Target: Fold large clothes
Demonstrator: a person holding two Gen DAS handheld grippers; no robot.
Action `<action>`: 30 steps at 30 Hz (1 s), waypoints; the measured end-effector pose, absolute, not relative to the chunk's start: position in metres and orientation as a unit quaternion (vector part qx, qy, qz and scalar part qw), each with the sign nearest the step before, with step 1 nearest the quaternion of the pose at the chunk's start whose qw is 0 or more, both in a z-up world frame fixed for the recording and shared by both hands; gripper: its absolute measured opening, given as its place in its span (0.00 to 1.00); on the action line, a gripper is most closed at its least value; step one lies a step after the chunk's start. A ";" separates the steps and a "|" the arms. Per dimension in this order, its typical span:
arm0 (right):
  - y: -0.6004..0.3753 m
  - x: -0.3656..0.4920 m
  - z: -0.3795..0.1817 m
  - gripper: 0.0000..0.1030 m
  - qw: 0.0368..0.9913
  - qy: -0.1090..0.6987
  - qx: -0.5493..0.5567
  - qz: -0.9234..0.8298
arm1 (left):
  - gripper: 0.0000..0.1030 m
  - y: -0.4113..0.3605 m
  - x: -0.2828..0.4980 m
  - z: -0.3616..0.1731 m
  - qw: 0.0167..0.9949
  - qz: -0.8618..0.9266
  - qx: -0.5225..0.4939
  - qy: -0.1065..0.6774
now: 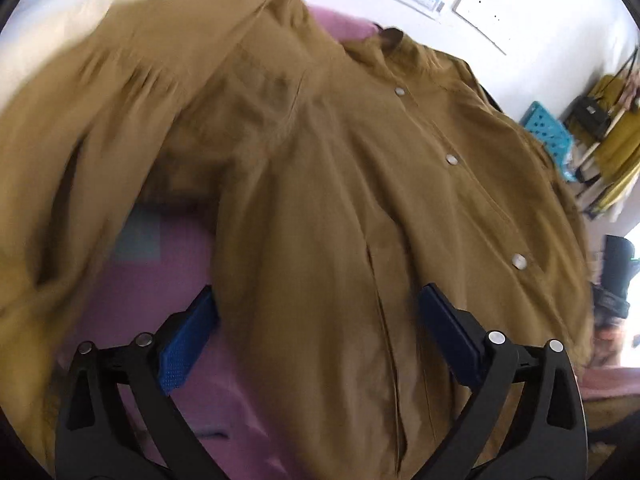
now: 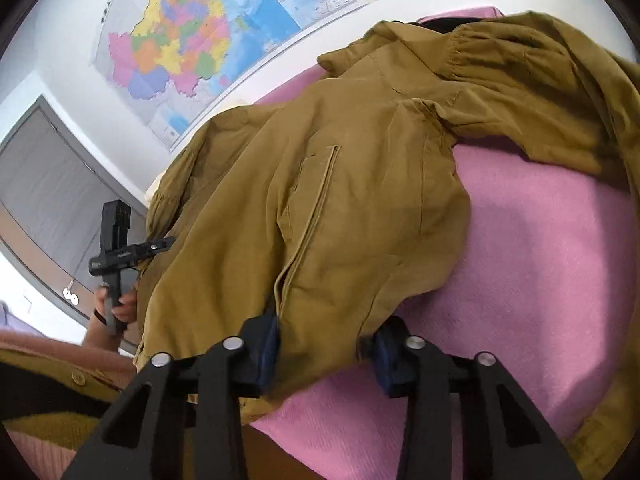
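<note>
A large mustard-brown button shirt (image 1: 340, 168) lies spread over a pink cloth surface (image 1: 132, 300); it also shows in the right wrist view (image 2: 360, 184). My left gripper (image 1: 316, 328) has its blue-padded jaws wide apart around the shirt's lower hem, with cloth between the pads (image 1: 188, 340). My right gripper (image 2: 324, 344) also straddles a bunch of the hem, its jaws fairly wide; whether they pinch the cloth is unclear. The left gripper, held in a hand, shows at the shirt's left edge in the right wrist view (image 2: 160, 246). One sleeve (image 2: 540, 92) lies folded across the top right.
The pink cloth (image 2: 540, 248) covers the surface to the right. A colourful wall map (image 2: 208, 32) hangs behind. A blue crate (image 1: 548, 128) and a rack with yellow clothes (image 1: 616, 140) stand at the far right. The person's mustard cardigan (image 2: 48, 396) is at the lower left.
</note>
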State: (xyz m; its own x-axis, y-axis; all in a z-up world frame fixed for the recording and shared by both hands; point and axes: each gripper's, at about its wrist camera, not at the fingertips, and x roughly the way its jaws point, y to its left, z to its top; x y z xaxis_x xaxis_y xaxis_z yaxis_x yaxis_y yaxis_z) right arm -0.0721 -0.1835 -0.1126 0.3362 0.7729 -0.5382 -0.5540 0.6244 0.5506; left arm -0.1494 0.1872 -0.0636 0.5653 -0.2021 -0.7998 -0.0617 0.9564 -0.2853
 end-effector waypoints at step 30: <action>-0.244 -0.119 -0.103 0.43 0.822 0.369 0.221 0.374 | 0.66 0.027 -0.204 0.041 0.906 -0.199 0.135 0.348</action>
State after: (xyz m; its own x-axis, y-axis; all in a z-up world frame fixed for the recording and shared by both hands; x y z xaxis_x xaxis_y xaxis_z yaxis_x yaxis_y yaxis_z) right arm -0.1194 -0.2436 -0.1026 0.4488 0.7773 -0.4409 -0.4507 0.6230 0.6393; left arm -0.2037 0.0272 0.0408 0.6788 -0.2663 -0.6843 0.4541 0.8846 0.1062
